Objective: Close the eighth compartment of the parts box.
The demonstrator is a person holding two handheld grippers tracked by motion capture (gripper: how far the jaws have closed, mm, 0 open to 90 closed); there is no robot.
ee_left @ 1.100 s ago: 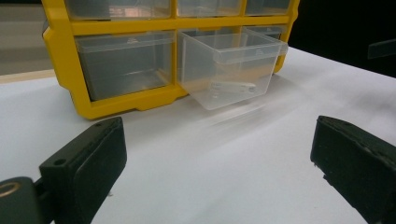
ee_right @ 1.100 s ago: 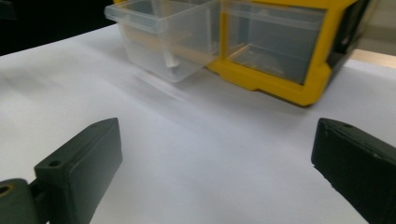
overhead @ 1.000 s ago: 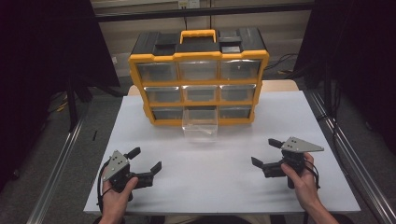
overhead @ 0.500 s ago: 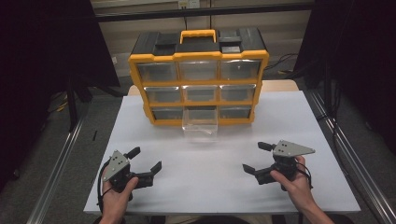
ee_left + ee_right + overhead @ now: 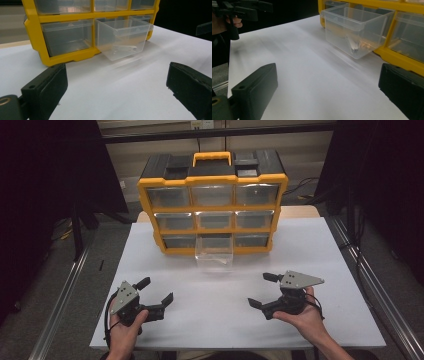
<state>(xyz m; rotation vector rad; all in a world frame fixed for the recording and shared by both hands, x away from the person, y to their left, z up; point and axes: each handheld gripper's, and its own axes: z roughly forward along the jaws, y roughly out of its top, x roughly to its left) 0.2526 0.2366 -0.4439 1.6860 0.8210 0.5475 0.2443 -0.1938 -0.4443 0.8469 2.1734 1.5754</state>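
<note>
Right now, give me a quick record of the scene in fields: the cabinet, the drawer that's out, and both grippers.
cabinet: yellow drawer organiser with black top and handle, at the far side of the white table
open drawer: clear drawer, bottom row, middle slot, pulled out and tipping down at the front
drawer contents: something small inside, too blurred to identify
left gripper: fingers apart, holding nothing, low over the table's near left
right gripper: fingers apart, holding nothing, near right
contact: neither gripper touches the drawer
</note>
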